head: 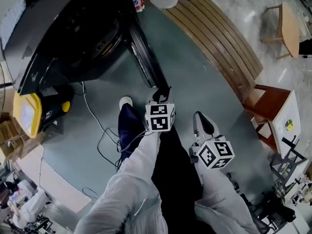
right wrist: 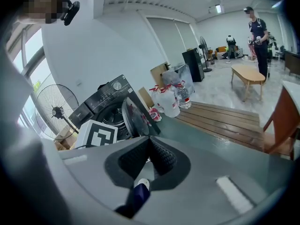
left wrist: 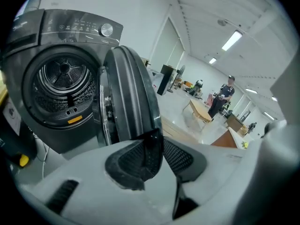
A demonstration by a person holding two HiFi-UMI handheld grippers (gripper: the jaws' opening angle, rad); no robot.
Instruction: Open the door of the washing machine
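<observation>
The washing machine (head: 73, 38) is a black front-loader with a silver dial on its top panel, standing at the upper left of the head view. Its door (head: 144, 57) is round and thick, with a dark domed pane in a black rim and a bright metal ring on the inner face. It is swung far out from the front, so the steel drum (left wrist: 63, 78) lies fully bare. In the head view the door shows edge-on, running from the machine's front towards the person.

The left tongs (left wrist: 152, 137) sit at the door's free lower edge, and their meshed pads appear to pinch the rim there. The right tongs (head: 202, 123) are pressed together with nothing in them, held apart from the door, to its right and nearer the person.

The door's free edge ends just beside the person's dark-blue shoe with a white toe (head: 126, 102). Right of the door, bare grey-green floor (head: 195, 82) runs to a slatted wooden deck (head: 219, 43), whose near edge lies well apart from the door. Left of the door, thin white cables (head: 102, 130) loop over the floor before the machine's front, and a yellow-cased device (head: 29, 113) stands against the machine's side.
</observation>
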